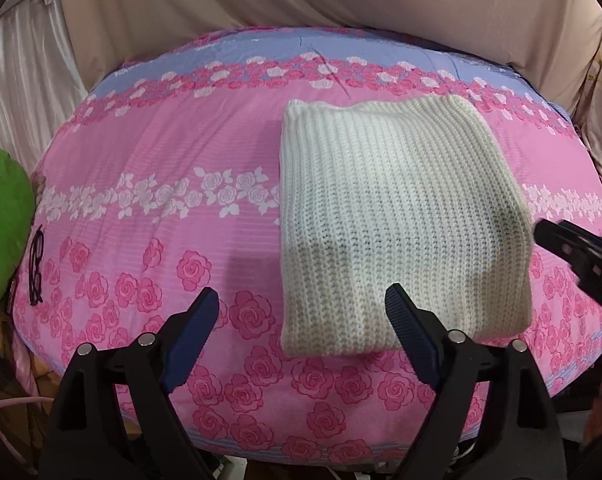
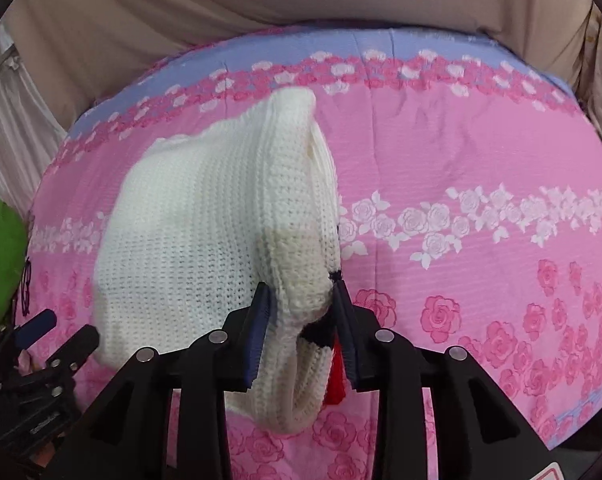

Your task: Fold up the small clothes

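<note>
Surface: pink rose-print bedspread (image 1: 161,152), with a blue band along its far edge.
Garment: white knit sweater (image 1: 393,216), already folded into a thick rectangle; lies on the bedspread right of centre, nearer the front edge than the far one.
Left gripper (image 1: 303,304): jaws spread wide, holding nothing; hovers over the front edge, its right finger above the sweater's near-left corner. Contact there: cannot tell.
Right gripper (image 2: 301,304): jaws closed partway on the sweater's rolled right edge, pinching several layers; a bit of red and black shows under the fold.
Step in hand: judged late, a last tuck or shift of the finished bundle.
Next move calls for: right side to stay gripped so the layers do not slip; left jaws to close on the near-left corner, then both to move evenly.
Other: green plush (image 1: 1,228) and glasses (image 1: 36,268) at the left edge.
</note>
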A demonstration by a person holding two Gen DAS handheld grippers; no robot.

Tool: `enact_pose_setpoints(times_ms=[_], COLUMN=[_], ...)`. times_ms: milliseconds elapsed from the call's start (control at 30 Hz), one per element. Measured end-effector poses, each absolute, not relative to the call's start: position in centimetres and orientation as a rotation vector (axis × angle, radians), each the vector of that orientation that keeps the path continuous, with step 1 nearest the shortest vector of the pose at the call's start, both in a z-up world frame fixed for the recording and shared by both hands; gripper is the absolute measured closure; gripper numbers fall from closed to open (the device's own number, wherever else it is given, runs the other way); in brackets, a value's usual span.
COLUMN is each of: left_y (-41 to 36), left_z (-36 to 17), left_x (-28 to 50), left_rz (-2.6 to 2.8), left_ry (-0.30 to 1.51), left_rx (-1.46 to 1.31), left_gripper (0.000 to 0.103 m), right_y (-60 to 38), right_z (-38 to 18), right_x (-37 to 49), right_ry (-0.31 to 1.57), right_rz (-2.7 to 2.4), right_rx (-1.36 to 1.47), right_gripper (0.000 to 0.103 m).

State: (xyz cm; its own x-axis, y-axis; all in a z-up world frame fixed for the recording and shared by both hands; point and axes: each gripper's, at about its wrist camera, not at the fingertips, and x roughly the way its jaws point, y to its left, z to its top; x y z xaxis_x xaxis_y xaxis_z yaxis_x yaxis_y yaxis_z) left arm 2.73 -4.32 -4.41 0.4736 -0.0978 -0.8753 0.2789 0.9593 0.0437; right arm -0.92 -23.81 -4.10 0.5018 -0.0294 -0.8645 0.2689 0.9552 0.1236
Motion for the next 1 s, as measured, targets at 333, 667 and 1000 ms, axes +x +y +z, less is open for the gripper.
enact_pose_setpoints(times_ms=[333,667,1000], left_y=[-5.3,-5.6,-5.8], left_z=[-3.2,-3.8,-3.6], left_x=[2.0,1.2,1.0], left_rz=[-0.222,-0.2,-0.182], left_ry=[0.988,0.998,0.987], left_rx=[0.134,0.161,0.187], left_gripper=[0.013,0.013,0.014], right_y=[-21.0,-21.0,-20.0], right_z=[-3.0,-4.5,-4.1], right_x=[-3.8,-4.8,-4.7], right_ry=[1.006,1.045,1.036], right_rz=[-0.222,-0.287,-0.29], right_rx=[0.179,0.225,0.171], right_gripper=[0.036,0.036,0.035])
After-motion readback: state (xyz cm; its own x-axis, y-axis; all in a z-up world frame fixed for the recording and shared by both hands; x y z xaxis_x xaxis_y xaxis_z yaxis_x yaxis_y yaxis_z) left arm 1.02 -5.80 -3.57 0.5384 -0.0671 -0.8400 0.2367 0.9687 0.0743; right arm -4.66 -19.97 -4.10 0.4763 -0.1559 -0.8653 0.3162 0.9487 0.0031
